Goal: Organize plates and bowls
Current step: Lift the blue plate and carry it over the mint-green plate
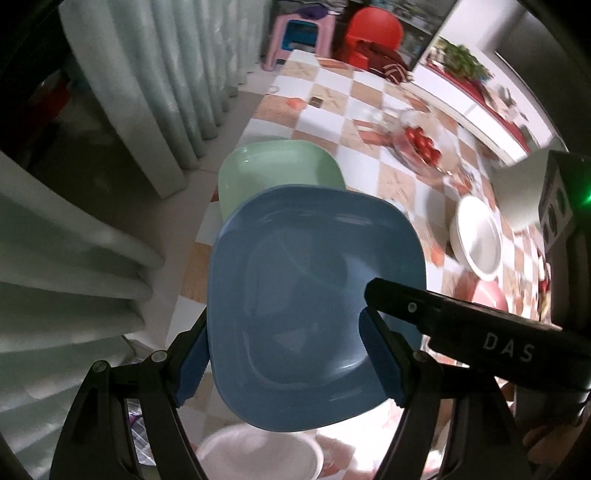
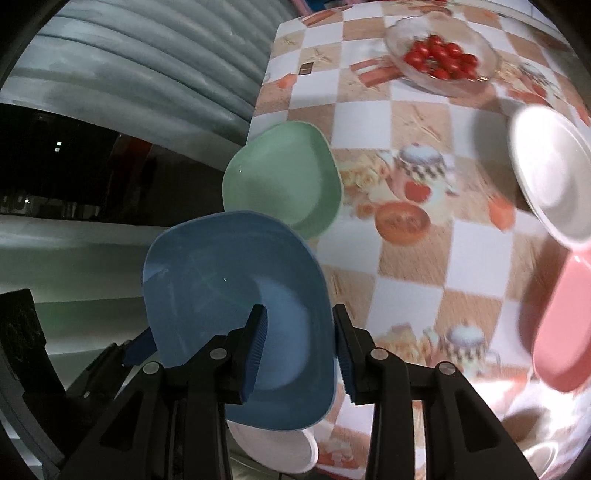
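Note:
A blue square plate (image 1: 314, 306) is lifted above the checked table, held by both grippers. My left gripper (image 1: 284, 365) is shut on its left rim, one blue pad under the edge and one on the inside. My right gripper (image 2: 299, 354) is shut on its right rim (image 2: 325, 332); the blue plate (image 2: 229, 295) fills the lower left of the right wrist view. A green square plate (image 1: 273, 170) lies on the table just beyond it and shows in the right wrist view too (image 2: 284, 177). A white plate (image 1: 258, 454) lies below the blue one.
A white plate (image 2: 550, 173) and a pink plate (image 2: 565, 328) are at the right. A glass bowl of red tomatoes (image 2: 439, 55) stands farther back. Pale curtains (image 1: 129, 74) hang past the table's left edge (image 2: 258, 107). A red chair (image 1: 373, 33) stands beyond.

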A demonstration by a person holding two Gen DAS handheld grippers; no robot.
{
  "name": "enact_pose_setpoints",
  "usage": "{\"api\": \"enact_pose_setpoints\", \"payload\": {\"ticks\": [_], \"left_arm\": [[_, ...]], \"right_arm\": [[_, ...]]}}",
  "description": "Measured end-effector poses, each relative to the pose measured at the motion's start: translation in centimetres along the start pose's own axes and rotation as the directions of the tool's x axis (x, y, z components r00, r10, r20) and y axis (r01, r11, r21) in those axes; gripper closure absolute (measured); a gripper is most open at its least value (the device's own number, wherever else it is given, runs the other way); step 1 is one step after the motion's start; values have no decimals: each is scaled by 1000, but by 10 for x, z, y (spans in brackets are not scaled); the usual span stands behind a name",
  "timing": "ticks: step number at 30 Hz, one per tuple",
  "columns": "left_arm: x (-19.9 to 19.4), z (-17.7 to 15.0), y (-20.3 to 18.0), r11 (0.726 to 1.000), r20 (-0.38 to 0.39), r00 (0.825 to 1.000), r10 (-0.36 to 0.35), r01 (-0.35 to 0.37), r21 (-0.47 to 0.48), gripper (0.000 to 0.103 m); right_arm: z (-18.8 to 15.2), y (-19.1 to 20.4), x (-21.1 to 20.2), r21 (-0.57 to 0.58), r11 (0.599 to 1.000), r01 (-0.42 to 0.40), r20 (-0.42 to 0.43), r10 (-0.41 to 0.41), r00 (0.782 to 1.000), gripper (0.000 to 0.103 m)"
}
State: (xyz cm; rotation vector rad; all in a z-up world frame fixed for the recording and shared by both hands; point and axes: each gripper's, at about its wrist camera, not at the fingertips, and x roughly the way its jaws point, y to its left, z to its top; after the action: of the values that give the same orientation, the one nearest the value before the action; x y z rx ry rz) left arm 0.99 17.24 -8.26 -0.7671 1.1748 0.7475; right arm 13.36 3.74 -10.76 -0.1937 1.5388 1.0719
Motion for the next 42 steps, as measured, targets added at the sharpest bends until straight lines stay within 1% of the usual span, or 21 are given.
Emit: {"api": "enact_pose_setpoints", "payload": {"ticks": [5, 12, 19, 24, 26, 28, 33, 34, 35, 36, 37, 40, 42], "left_arm": [[18, 23, 6, 999, -1, 1000, 23, -23, -48, 24], [47, 55, 7, 996, 5, 998, 64, -63, -55, 24], [72, 78, 16, 993, 2, 998, 65, -65, -100, 24], [82, 83, 26, 990, 15, 999, 44, -41, -136, 24], [86, 82, 32, 986, 21, 998, 60, -56, -156, 24], [89, 80, 41, 982, 17, 998, 61, -57, -180, 24], [98, 77, 55, 974, -1, 996, 88, -86, -210, 23], [100, 77, 56, 973, -6, 996, 91, -90, -213, 23], [102, 77, 56, 972, -11, 996, 93, -93, -214, 23], [105, 78, 56, 972, -17, 996, 92, -94, -213, 23], [109, 79, 54, 974, -26, 995, 93, -97, -207, 23], [116, 79, 48, 979, -45, 997, 69, -76, -188, 25], [118, 79, 47, 980, -48, 997, 67, -75, -185, 25]], "right_arm": [[30, 2, 16, -37, 999, 4, -19, -5, 1000, 60], [68, 0, 42, -58, 998, 10, -23, -11, 1000, 60], [99, 1, 65, -84, 996, 12, -16, -14, 1000, 60], [110, 4, 73, -112, 994, 18, 11, -17, 1000, 60], [113, 6, 76, -131, 991, 35, 24, -32, 999, 60], [121, 4, 78, -135, 990, 47, 32, -43, 999, 59], [120, -10, 82, -101, 994, 49, 28, -46, 999, 59], [119, -12, 83, -95, 994, 47, 24, -45, 999, 58], [118, -14, 85, -90, 995, 46, 19, -45, 999, 54], [117, -14, 86, -88, 995, 40, 16, -39, 999, 38], [116, -14, 87, -87, 996, 22, 13, -21, 1000, 32], [105, -16, 91, -98, 995, -11, -1, 11, 1000, 32], [105, -18, 95, -88, 996, -16, -3, 16, 1000, 34]]}}
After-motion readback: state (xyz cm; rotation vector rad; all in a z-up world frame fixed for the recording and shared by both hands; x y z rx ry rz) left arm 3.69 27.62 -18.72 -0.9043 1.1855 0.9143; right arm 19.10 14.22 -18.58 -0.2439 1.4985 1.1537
